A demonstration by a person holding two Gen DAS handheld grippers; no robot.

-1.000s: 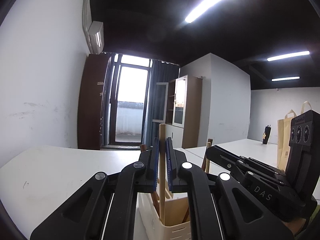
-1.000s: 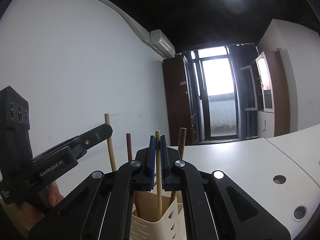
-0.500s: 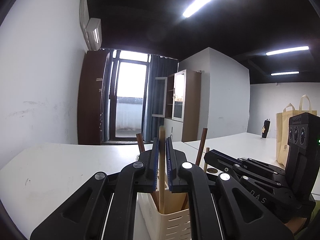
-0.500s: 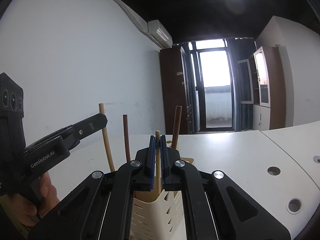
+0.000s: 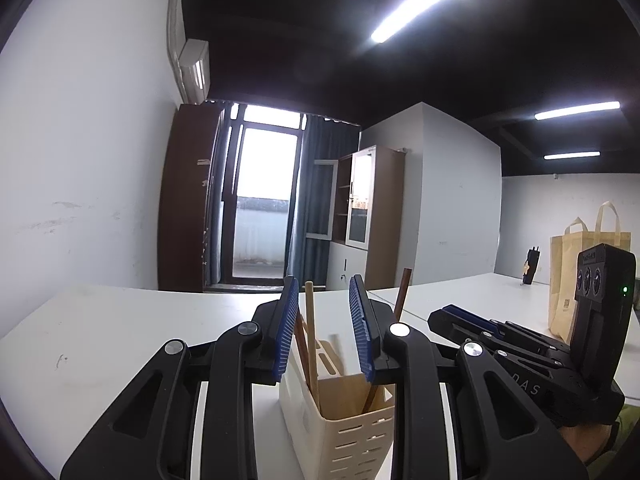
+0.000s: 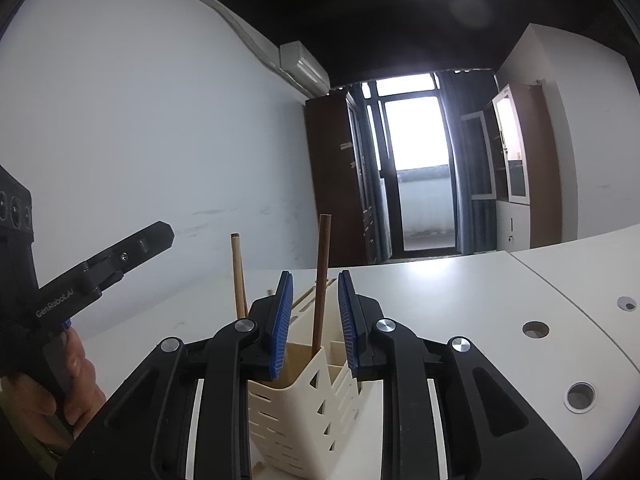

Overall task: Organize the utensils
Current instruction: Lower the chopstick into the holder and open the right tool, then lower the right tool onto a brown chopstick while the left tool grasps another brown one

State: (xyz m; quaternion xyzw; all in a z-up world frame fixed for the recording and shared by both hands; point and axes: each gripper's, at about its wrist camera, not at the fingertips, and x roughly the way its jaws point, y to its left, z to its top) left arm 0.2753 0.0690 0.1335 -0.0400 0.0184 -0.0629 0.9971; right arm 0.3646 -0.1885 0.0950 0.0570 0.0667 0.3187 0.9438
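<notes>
A cream holder stands on the white tabletop with wooden sticks in it. The left gripper is over it, and its blue fingers are opening. A light stick stands between them, not squeezed. The right gripper is opening too. A dark stick stands free between its fingers, leaning in the holder

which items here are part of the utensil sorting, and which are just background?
Job:
- cream slotted holder
- light wooden stick and dark wooden stick, both standing in the holder
- left gripper and right gripper, jaws opening, pads clear of the sticks

Lying about:
- paper bag
- cabinet
</notes>
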